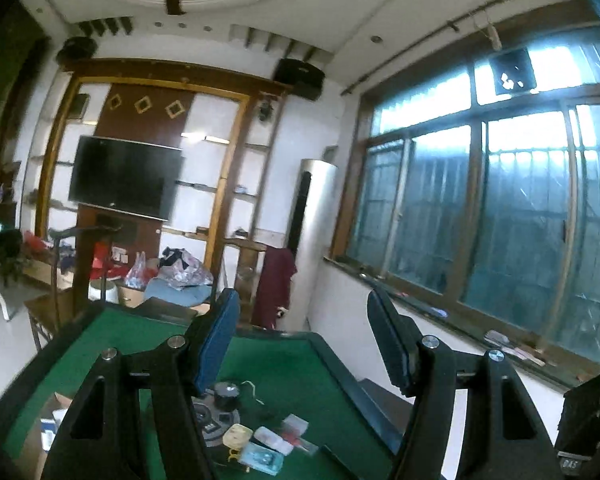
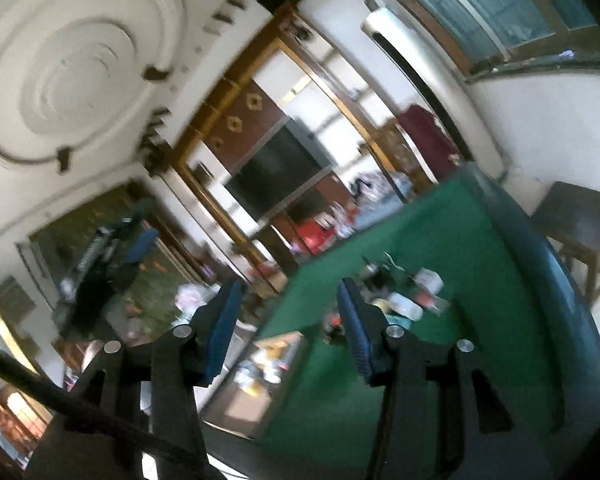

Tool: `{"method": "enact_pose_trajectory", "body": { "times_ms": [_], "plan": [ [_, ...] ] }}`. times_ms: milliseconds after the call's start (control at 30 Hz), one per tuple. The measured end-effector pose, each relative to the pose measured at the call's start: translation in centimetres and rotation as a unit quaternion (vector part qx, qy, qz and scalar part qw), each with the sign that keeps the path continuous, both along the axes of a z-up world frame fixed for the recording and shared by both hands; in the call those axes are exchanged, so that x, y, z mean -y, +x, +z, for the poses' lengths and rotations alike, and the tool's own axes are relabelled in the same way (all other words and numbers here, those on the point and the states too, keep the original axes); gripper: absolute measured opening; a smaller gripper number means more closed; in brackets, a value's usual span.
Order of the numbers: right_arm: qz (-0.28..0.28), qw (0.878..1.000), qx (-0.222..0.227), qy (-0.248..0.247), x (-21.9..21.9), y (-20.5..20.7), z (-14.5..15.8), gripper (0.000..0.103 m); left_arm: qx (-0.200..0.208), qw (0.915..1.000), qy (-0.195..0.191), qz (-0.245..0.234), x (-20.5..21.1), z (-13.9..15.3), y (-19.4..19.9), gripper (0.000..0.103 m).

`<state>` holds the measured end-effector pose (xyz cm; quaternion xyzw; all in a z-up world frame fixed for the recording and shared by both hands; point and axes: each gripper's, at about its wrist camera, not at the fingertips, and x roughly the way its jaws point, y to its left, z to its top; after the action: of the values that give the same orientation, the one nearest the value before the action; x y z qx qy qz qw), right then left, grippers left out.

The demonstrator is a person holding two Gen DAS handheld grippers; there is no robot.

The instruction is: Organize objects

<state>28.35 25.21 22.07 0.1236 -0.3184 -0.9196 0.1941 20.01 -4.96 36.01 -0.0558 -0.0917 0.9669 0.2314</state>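
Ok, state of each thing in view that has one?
left gripper: jaws apart, nothing between them.
right gripper: jaws opening, nothing between them.
television: screen dark.
cardboard box: open, items inside.
small items: loose on green table.

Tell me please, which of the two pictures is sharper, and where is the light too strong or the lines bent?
Left wrist view: mostly sharp; the window is blown out to white near its top, and the fisheye bends its frame and the ceiling. Right wrist view: tilted and smeared by motion blur, so the small things on the green table cannot be told apart; the television is soft too.
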Motion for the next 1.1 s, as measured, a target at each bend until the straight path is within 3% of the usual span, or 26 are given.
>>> {"method": "enact_pose_trajectory", "body": {
  "times_ms": [133,333,400,467,533,633,700,767,833,867,967,1000,1033,1100],
  "plan": [
    [-0.021,0.999,-0.047,0.006,-0.5,3.3,2.7,0.052,-0.029,0.9994,-0.009,-0.014,0.3,3.9,2.6,0.061],
    [-0.042,0.993,-0.106,-0.024,-3.0,7.0,8.6,0.053,-0.026,0.9975,0.064,-0.012,5.7,11.7,4.0,0.062],
    [-0.058,0.992,-0.113,-0.014,-3.5,7.7,11.1,0.062,-0.035,0.9970,0.068,0.005,7.6,13.8,4.4,0.074],
    [-0.070,0.992,-0.108,-0.003,-3.9,7.3,13.5,0.070,-0.040,0.9971,0.060,0.023,9.0,14.5,4.3,0.076],
    [-0.070,0.994,-0.086,0.021,-3.5,5.6,15.4,0.080,-0.040,0.9974,0.048,0.033,9.6,13.4,3.5,0.094],
    [-0.058,0.997,-0.027,0.043,-2.4,2.2,13.7,0.084,-0.032,0.9984,0.001,0.047,9.3,8.3,1.5,0.101],
    [-0.036,0.998,0.043,0.043,-0.7,-1.7,8.9,0.084,-0.007,0.9994,-0.022,0.024,8.4,4.4,0.1,0.101],
    [-0.020,0.992,0.114,0.058,1.4,-5.6,3.1,0.083,0.042,0.9985,-0.033,-0.008,7.6,-0.5,-2.1,0.101],
    [-0.018,0.983,0.171,0.072,2.7,-9.3,-2.2,0.083,0.114,0.9919,-0.043,-0.037,6.3,-6.8,-5.4,0.101],
    [-0.027,0.976,0.199,0.084,3.2,-11.1,-4.9,0.083,0.142,0.9874,-0.055,-0.043,5.5,-9.3,-6.7,0.101],
    [-0.068,0.953,0.265,0.129,3.4,-15.6,-10.5,0.083,0.234,0.9628,-0.123,-0.054,2.9,-18.3,-10.8,0.098],
    [-0.076,0.947,0.280,0.140,3.2,-16.9,-11.8,0.083,0.258,0.9518,-0.152,-0.066,2.0,-20.7,-11.9,0.090],
    [-0.082,0.941,0.292,0.153,3.1,-18.4,-13.0,0.083,0.275,0.9422,-0.175,-0.077,1.4,-22.4,-12.8,0.073],
    [-0.090,0.938,0.297,0.155,2.1,-20.7,-14.3,0.083,0.296,0.9234,-0.227,-0.091,0.4,-25.2,-14.1,0.056]
  ]
}}
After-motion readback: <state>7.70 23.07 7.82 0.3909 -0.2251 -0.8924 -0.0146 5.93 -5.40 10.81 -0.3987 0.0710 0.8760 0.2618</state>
